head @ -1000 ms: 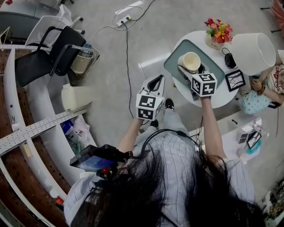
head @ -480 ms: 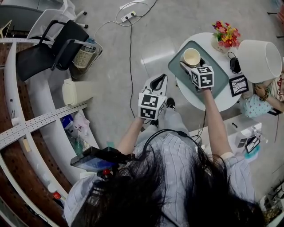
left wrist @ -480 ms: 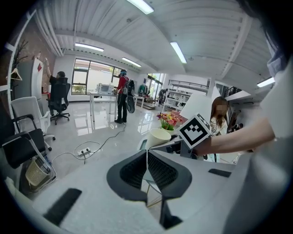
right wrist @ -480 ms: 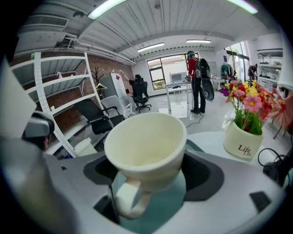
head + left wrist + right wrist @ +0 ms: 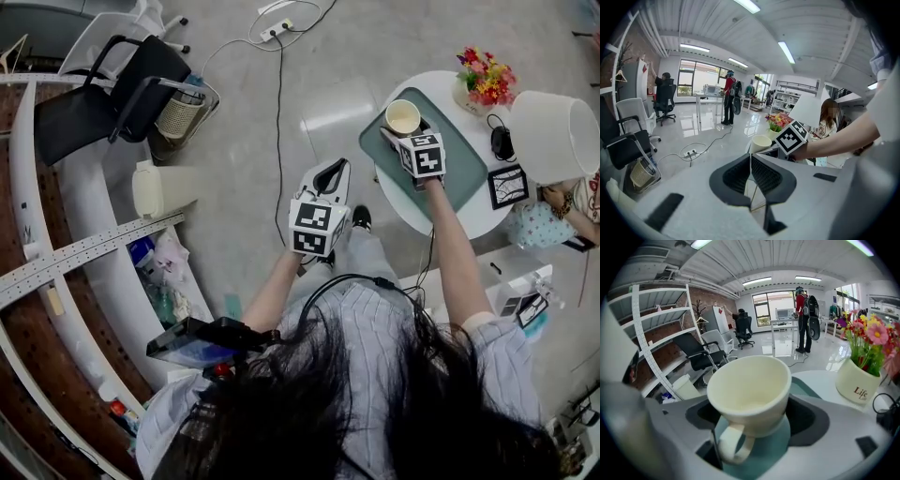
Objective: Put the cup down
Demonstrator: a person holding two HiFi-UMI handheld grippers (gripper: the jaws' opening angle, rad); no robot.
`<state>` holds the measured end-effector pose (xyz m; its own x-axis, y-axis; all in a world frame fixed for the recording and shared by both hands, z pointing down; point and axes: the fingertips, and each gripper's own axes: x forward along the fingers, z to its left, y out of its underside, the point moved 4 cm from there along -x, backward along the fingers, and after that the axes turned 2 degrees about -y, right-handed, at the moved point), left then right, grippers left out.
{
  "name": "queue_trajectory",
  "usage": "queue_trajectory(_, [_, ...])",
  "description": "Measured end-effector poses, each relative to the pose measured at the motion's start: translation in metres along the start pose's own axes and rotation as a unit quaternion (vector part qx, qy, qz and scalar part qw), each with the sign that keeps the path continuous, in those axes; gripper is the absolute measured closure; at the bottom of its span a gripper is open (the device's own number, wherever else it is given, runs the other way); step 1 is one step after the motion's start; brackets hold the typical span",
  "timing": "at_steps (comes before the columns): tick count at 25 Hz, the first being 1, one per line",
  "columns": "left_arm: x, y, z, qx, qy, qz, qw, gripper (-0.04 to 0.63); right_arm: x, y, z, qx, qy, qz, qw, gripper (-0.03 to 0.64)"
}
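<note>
A cream cup (image 5: 403, 116) with a handle sits between the jaws of my right gripper (image 5: 405, 131), over the far left end of a teal tray (image 5: 469, 173) on a small round white table (image 5: 415, 221). In the right gripper view the cup (image 5: 750, 392) fills the middle, handle toward the camera, a jaw close on each side and the tray's teal below it. Whether the cup's base touches the tray is hidden. My left gripper (image 5: 330, 173) hangs over the floor left of the table, its jaws (image 5: 751, 157) pressed together and empty.
A flower pot (image 5: 483, 80) stands at the table's far edge, a white lampshade (image 5: 558, 136) and a small picture frame (image 5: 507, 186) to the right. A seated person (image 5: 562, 211) is beside the table. A black chair (image 5: 103, 103) and a waste basket (image 5: 178, 117) stand far left.
My right gripper has carried the cup a little farther out, toward the tray's far left end. The left gripper has hardly moved.
</note>
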<state>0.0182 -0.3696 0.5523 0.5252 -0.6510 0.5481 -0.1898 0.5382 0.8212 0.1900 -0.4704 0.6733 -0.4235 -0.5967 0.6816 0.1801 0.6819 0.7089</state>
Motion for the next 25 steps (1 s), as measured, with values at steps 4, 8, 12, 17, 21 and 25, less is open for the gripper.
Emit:
queue_trajectory(4, [-0.003, 0.004, 0.005, -0.002, -0.009, 0.004, 1.0, 0.577, 0.01, 0.004, -0.002, -0.001, 0.001, 0.008, 1.0, 0.213])
queue_trajectory(8, [-0.01, 0.007, 0.009, -0.005, -0.018, 0.007, 0.9998, 0.577, 0.014, 0.006, -0.001, -0.007, -0.002, 0.004, 1.0, 0.212])
queue_trajectory(12, [-0.015, 0.01, 0.012, -0.01, -0.028, 0.01, 0.9995, 0.577, 0.016, 0.005, -0.001, -0.014, -0.011, -0.004, 1.0, 0.213])
queue_trajectory(17, [-0.018, 0.01, 0.009, -0.008, -0.029, 0.01, 0.9995, 0.577, 0.016, 0.007, 0.0, 0.007, -0.018, -0.001, 1.0, 0.212])
queue_trajectory(21, [-0.021, 0.011, 0.009, -0.001, -0.032, 0.008, 0.9995, 0.577, 0.016, 0.009, -0.001, 0.013, -0.008, 0.003, 1.0, 0.212])
queue_trajectory(25, [-0.026, 0.012, 0.009, 0.002, -0.034, 0.009, 0.9994, 0.577, 0.013, 0.017, -0.004, 0.035, -0.006, 0.018, 0.999, 0.212])
